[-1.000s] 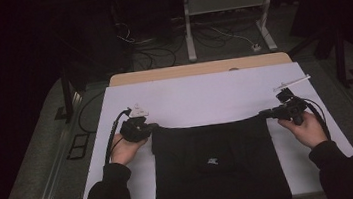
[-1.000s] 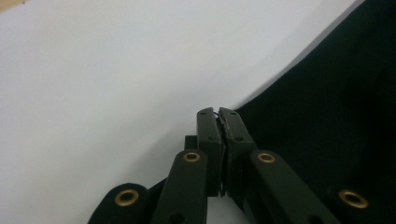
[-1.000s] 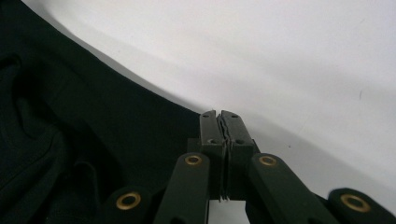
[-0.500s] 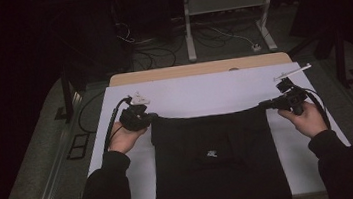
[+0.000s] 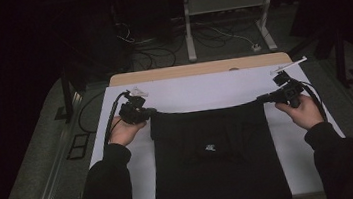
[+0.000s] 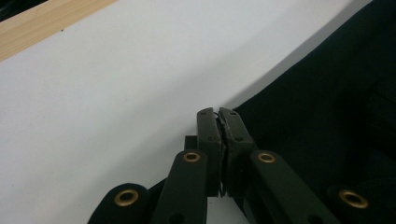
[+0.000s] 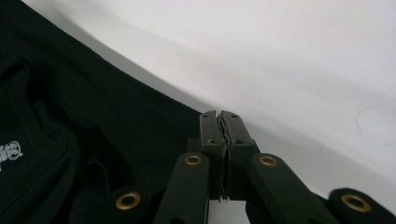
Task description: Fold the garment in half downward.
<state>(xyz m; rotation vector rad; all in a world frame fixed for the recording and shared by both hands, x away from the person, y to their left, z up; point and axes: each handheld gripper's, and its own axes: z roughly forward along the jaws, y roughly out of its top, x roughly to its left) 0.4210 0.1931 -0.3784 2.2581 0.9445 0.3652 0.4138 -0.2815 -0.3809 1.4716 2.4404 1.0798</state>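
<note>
High view, worktop: a white sheet [image 5: 203,89] covers the worktop [image 5: 201,69], and a strip of wood shows at its far edge.
High view, black cloth: a black piece of clothing [image 5: 216,160] lies flat between the 2 tongs, with a small white logo [image 5: 210,147] near its middle.
High view, left tongs: the left tongs [image 5: 150,112] sit at the cloth's far left corner, held by the left hand [image 5: 124,131].
High view, right tongs: the right tongs [image 5: 261,99] sit at the cloth's far right corner, held by the right hand [image 5: 302,110].
High view, top edge: the cloth's far edge runs from one pair of tongs to the other and dips a little in the middle.
Left gripper view, tongs: the left tongs [image 6: 218,113] are squeezed together, and a thin bit of cloth edge seems pinched between the tips.
Left gripper view, cloth: the black cloth [image 6: 327,116] spreads to the right of the tongs; the white sheet [image 6: 116,93] is to the left.
Right gripper view, tongs: the right tongs [image 7: 218,114] are pressed tight, with a thin line of cloth between them.
Right gripper view, cloth: the black cloth [image 7: 70,121] spreads to the left of the tongs, its white logo [image 7: 9,151] at the far left; the white sheet [image 7: 303,70] is to the right.
</note>
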